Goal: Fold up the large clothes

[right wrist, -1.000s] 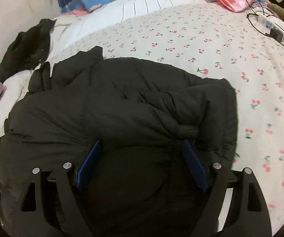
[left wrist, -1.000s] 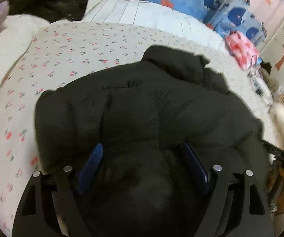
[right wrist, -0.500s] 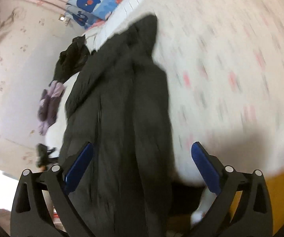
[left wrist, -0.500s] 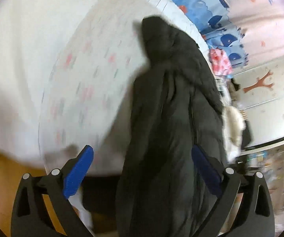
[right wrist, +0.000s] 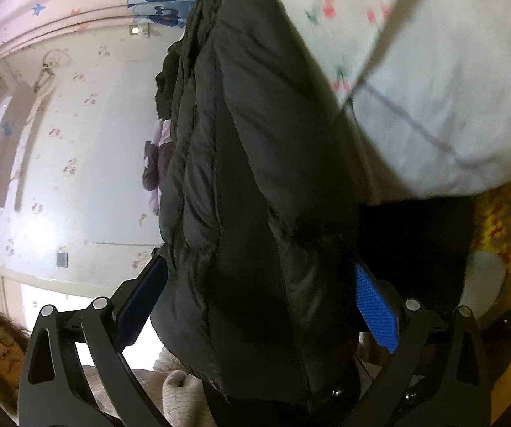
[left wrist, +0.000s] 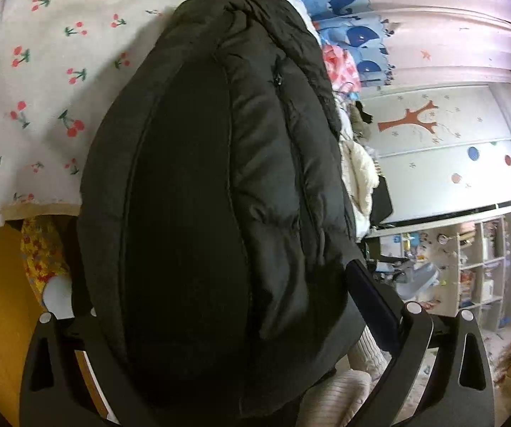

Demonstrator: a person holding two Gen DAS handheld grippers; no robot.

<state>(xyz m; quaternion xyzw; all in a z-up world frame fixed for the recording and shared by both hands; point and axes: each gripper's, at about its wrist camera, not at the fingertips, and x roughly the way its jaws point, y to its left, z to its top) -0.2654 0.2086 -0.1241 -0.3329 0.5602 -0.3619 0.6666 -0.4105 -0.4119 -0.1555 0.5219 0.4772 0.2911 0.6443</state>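
Left view: one black coat [left wrist: 198, 185] hangs over the near edge of the bed [left wrist: 42, 82]. It sits between the two fingers of the left claw [left wrist: 220, 306], which is wide open.

Right view: the same coat [right wrist: 255, 178] fills the wide-open right claw [right wrist: 259, 284]. Its two blue pads [right wrist: 376, 309] stand on either side.

cherry-print sheet [left wrist: 42, 82], whale-print fabric [left wrist: 348, 32], tree decal on wardrobe [left wrist: 410, 121], shelf w/ clutter [left wrist: 476, 267]
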